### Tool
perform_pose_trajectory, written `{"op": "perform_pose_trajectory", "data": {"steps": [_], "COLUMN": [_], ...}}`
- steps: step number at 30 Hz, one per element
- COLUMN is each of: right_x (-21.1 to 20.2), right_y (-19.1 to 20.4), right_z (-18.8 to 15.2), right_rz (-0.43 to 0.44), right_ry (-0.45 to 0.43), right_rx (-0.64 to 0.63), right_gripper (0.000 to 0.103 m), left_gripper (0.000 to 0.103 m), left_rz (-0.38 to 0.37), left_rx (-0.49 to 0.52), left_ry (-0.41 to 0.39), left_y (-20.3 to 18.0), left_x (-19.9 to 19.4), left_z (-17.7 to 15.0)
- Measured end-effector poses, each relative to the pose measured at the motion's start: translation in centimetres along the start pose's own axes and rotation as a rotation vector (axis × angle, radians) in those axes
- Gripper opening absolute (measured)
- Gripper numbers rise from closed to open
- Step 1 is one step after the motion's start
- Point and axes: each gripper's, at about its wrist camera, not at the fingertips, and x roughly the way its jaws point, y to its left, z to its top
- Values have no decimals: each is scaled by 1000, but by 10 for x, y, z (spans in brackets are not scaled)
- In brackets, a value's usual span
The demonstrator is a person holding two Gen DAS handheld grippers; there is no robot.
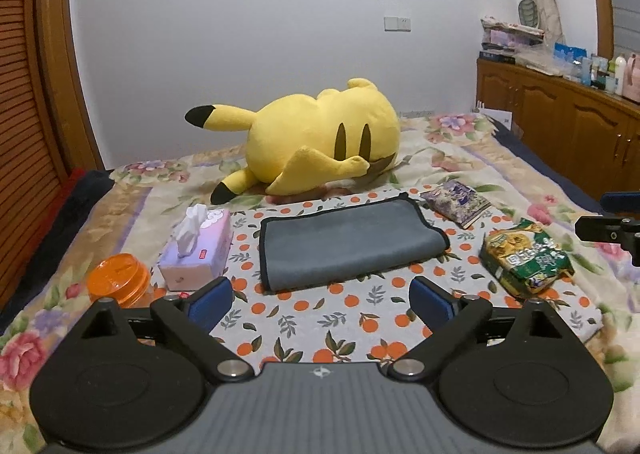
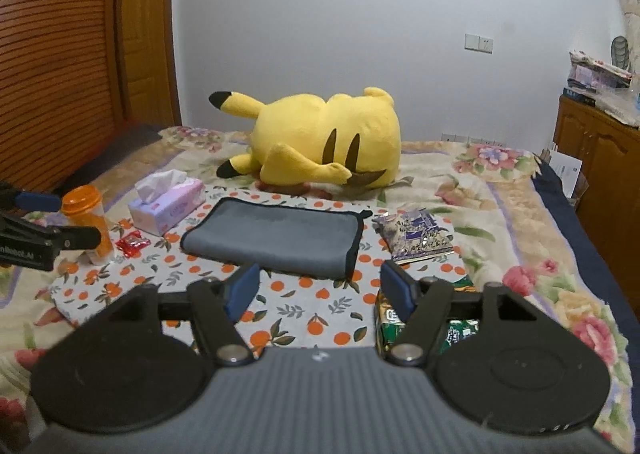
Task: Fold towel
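A grey towel [image 1: 344, 242] with black trim lies folded in a flat rectangle on an orange-print cloth [image 1: 320, 318] on the bed. It also shows in the right wrist view [image 2: 276, 238]. My left gripper [image 1: 320, 298] is open and empty, just short of the towel's near edge. My right gripper [image 2: 320, 288] is open and empty, also just short of the towel's near edge. Each gripper shows at the edge of the other's view, the right one [image 1: 612, 232] and the left one [image 2: 48, 238].
A tissue box [image 1: 198, 250] and an orange-lidded jar [image 1: 118, 278] lie left of the towel. A purple snack bag [image 1: 456, 204] and a green snack bag [image 1: 524, 258] lie right. A yellow plush toy [image 1: 320, 138] lies behind. A red sachet [image 2: 132, 244] sits near the jar. A wooden cabinet [image 1: 560, 114] stands at right.
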Motion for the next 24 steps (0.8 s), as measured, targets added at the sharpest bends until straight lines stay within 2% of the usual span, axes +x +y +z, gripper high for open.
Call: {"op": "perform_pose_trajectory", "data": {"steps": [8, 10, 15, 24], "right_x": [-28, -32, -37, -40], "right_y": [5, 6, 9, 16], "right_z": [-3, -6, -15, -33], "right_rz": [0, 2, 1, 0], "right_ry": [-31, -35, -31, -13], "right_rx": [7, 13, 16, 18], "right_gripper": [79, 84, 102, 103], "left_gripper": [99, 100, 102, 103], "left_rz": [-14, -12, -12, -6], "left_rx": [1, -5, -32, -48], "left_ry": [-13, -16, -20, -2], "left_y": [-7, -8, -10, -16], "left_x": [-29, -34, -41, -45], "left_z": [-12, -15, -26, -44]}}
